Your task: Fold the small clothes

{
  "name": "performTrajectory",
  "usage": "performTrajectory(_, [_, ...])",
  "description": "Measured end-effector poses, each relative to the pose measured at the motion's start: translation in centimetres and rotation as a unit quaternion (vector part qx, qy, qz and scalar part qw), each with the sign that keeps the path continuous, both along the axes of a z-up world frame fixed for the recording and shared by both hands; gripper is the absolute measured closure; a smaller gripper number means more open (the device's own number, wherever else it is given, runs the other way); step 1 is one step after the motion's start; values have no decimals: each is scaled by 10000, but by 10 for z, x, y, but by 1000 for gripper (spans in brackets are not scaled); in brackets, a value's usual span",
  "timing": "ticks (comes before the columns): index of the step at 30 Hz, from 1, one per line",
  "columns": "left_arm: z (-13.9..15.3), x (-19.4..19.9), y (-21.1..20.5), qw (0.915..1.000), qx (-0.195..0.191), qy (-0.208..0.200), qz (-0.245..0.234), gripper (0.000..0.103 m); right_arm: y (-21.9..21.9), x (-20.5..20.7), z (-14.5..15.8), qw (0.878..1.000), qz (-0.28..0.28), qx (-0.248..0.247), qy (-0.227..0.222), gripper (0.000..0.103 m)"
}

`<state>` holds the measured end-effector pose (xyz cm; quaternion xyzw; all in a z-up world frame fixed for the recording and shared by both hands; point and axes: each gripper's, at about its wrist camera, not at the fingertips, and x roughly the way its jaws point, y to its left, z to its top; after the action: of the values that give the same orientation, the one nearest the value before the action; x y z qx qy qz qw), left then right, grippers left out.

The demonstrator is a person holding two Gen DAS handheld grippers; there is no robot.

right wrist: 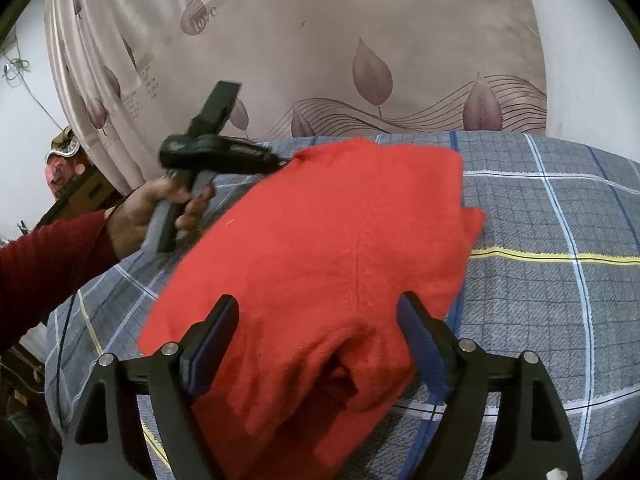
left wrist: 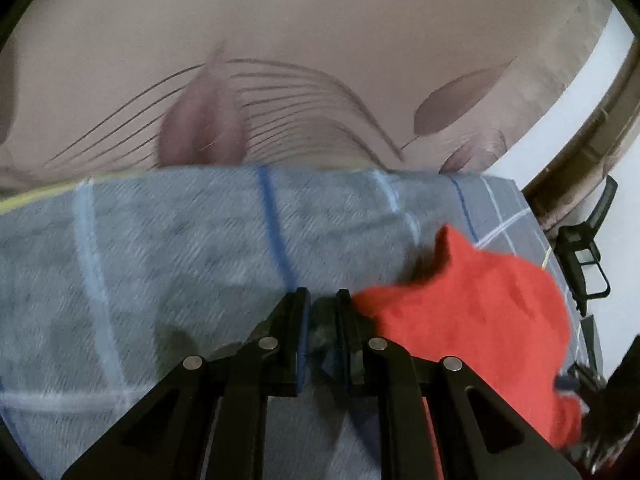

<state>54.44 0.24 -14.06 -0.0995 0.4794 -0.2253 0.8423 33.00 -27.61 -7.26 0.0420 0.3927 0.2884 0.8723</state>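
Note:
A red knitted garment (right wrist: 340,248) lies folded on a grey plaid bed sheet (right wrist: 560,300). My right gripper (right wrist: 318,320) stands open over the garment's near end, with a bunched fold lying loose between its blue pads (right wrist: 212,344). In the right wrist view, a hand in a red sleeve (right wrist: 132,216) holds my left gripper (right wrist: 280,160) at the garment's far left corner. In the blurred left wrist view the left gripper (left wrist: 324,300) is shut to a narrow slit. The red garment (left wrist: 472,320) touches its right finger, and no red cloth shows inside the slit.
A beige curtain (right wrist: 400,40) with leaf prints hangs behind the bed, against a white wall (right wrist: 592,80). The sheet (left wrist: 160,260) ends at the bed's far edge just below the curtain. A black frame-like object (left wrist: 584,256) stands at the right past the bed's corner.

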Motion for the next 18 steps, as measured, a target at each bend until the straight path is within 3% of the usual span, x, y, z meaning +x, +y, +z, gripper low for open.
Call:
performTrajectory(2, [3,6,-12,9999,-58,-141,-65,90,0,0,0,10000,-5,8,4,24])
performTrajectory(4, [13,12,-9,9981,-423,-372,238,90,0,1,-1,10000,-11,21,11,24])
performTrajectory(6, [26,19,11,9896,-658,-716,1057,90,0,2,-1,10000,-5,22,11,24])
performTrajectory(8, [32,23,39,9778,-762,-795,1783,90,0,3,-1,10000,-2,7,3,22])
performTrajectory(10, [37,22,61,9723,-829,-727,2063,90,1,2,-1,10000,7,-15,-11,20])
performTrajectory(12, [44,12,63,9780,-792,-703,1796,90,1,3,-1,10000,21,-13,-13,19])
performTrajectory(16, [54,-24,20,9946,-589,-808,280,89,-2,3,-2,10000,11,42,-12,17])
performTrajectory(18, [37,-32,-18,9984,-62,-402,-404,88,-2,3,-2,10000,5,43,-12,16])
